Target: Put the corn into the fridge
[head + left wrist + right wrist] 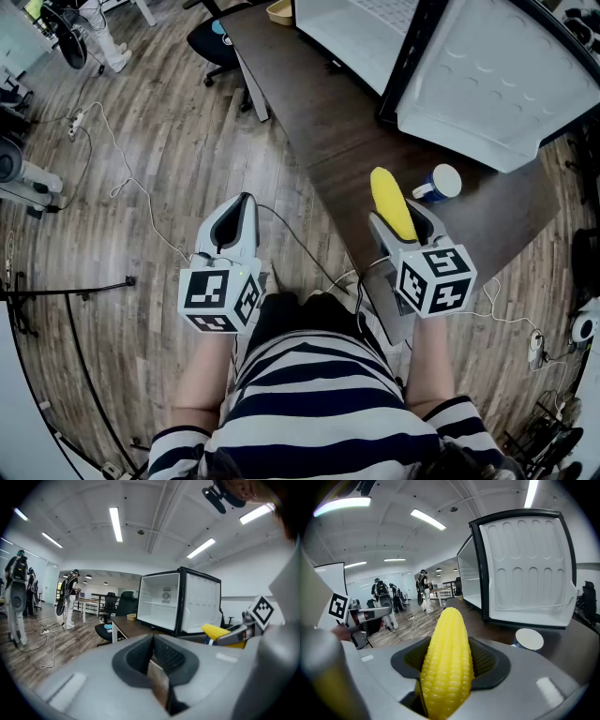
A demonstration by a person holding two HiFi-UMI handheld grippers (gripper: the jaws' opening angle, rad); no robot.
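A yellow corn cob [390, 201] sticks out lengthwise from between the pads of my right gripper [405, 217], which is shut on it. In the right gripper view the corn [447, 663] fills the gap between the jaws and points toward the fridge's open door [525, 569]. The small fridge [361, 28] stands on the dark table [300, 103], its white door [497, 84] swung wide. My left gripper [239, 208] hangs over the floor left of the table, shut with nothing in it [153, 641]. From the left gripper view the fridge's white inside [161, 604] shows.
A blue and white cup with a white lid [441, 183] stands on the table just beyond the corn. A yellowish bowl [279, 11] sits at the table's far end, an office chair [211, 42] beside it. Cables [112, 150] trail over the wooden floor. People stand far off [70, 597].
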